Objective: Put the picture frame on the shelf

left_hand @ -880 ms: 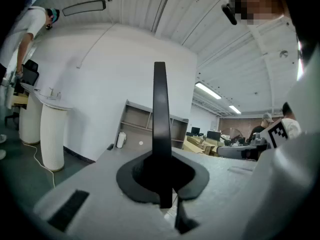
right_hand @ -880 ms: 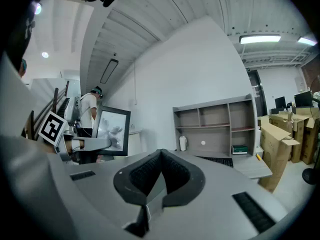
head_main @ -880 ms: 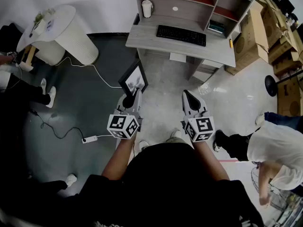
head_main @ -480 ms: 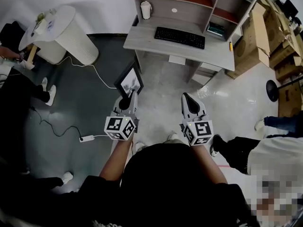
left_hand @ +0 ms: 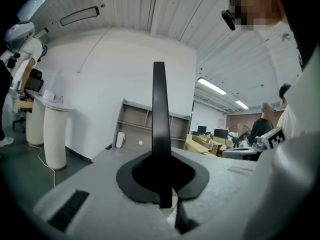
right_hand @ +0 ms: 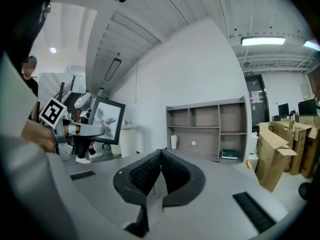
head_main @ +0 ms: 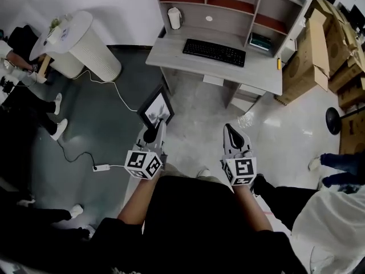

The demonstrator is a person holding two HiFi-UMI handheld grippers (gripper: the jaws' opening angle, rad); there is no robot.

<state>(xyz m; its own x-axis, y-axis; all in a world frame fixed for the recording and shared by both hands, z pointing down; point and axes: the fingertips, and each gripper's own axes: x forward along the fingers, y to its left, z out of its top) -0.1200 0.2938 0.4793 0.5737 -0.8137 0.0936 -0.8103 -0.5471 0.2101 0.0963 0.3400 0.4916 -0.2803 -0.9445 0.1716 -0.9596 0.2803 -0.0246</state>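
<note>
While our left gripper (head_main: 158, 125) clamps the picture frame (head_main: 156, 107) in front of the shelf (head_main: 228, 21), our right gripper (head_main: 230, 129) hangs pinched together, empty.

The head view is bright and evenly lit from overhead. The glossy pale floor (head_main: 259, 119) throws back a patch of glare, the dark grey flooring (head_main: 108, 136) swallows light, and a soft shadow lies under the desk (head_main: 171, 50). Straight lines bow toward the edges.

Both gripper views are strongly wide-angle, with black, vignetted corners and a soft foreground. In the left gripper view, strip lights (left_hand: 212, 86) glow and the picture frame (left_hand: 159, 114), edge-on, is a black silhouette against the white wall (left_hand: 115, 84). In the right gripper view, a ceiling lamp (right_hand: 262, 41) is blown out white.
</note>
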